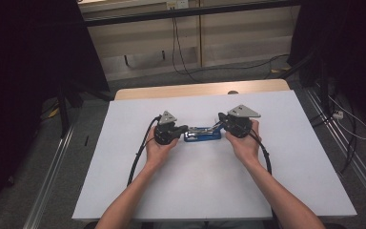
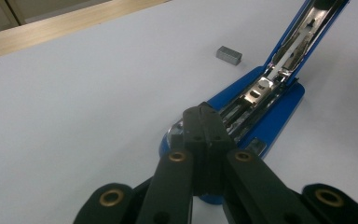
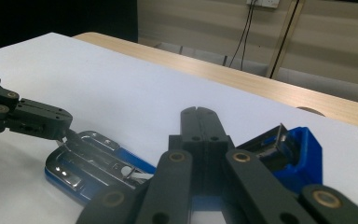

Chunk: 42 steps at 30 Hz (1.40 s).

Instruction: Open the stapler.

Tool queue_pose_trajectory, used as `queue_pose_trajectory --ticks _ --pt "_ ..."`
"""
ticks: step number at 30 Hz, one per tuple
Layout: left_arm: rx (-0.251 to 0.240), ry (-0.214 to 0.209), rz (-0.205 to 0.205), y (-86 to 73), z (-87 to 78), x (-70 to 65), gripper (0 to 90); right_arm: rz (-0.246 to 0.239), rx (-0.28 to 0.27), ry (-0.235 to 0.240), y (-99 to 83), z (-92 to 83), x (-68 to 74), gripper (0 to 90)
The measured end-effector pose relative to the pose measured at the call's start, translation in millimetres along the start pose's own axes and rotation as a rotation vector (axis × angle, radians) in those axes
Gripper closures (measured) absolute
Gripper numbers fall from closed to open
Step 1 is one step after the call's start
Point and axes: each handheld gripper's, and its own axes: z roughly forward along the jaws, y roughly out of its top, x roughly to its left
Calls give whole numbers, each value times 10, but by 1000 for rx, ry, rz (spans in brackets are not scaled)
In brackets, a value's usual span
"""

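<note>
My left hand-held gripper (image 1: 183, 129) sits at the left end of the blue stapler (image 1: 202, 134), which lies lengthwise near the middle of the white table (image 1: 124, 157). In the left gripper view its jaws are together, with nothing between them, and their tips (image 2: 204, 122) rest on the front of the stapler's metal rail, just above the base. I judge that this closed tip serves as a hold-down: it pins the base flat so the stapler cannot slide or tip while the other end is worked.

In the middle, the stapler (image 2: 261, 107) stands opened. The blue top cover (image 2: 307, 32) is swung up and away from the rail, which leaves the staple channel (image 2: 254, 93) exposed, as it would be for loading. A small grey block (image 2: 228, 54), likely a strip of staples, lies on the table just beyond the stapler, apart from it and untouched.

At the right, my right hand-held gripper (image 1: 218, 123) meets the hinge end. In the right gripper view its jaws are also together, empty, with the tips (image 3: 199, 122) beside the raised blue cover (image 3: 298, 154). I judge that it props the cover open from that side; whether the tips touch the cover cannot be told
</note>
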Motion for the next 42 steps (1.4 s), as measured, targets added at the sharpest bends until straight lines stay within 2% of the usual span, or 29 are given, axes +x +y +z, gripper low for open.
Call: queue_pose_trajectory --ticks 20,31,42 --pt "3 3 -3 3 -1 -3 900 10 14 -21 -170 -150 -229 900" --pt "3 2 -12 4 -1 -2 900 14 19 -28 -243 -204 -313 900" --pt "0 -1 -16 1 -1 2 900 15 44 -25 -285 -182 -336 900"
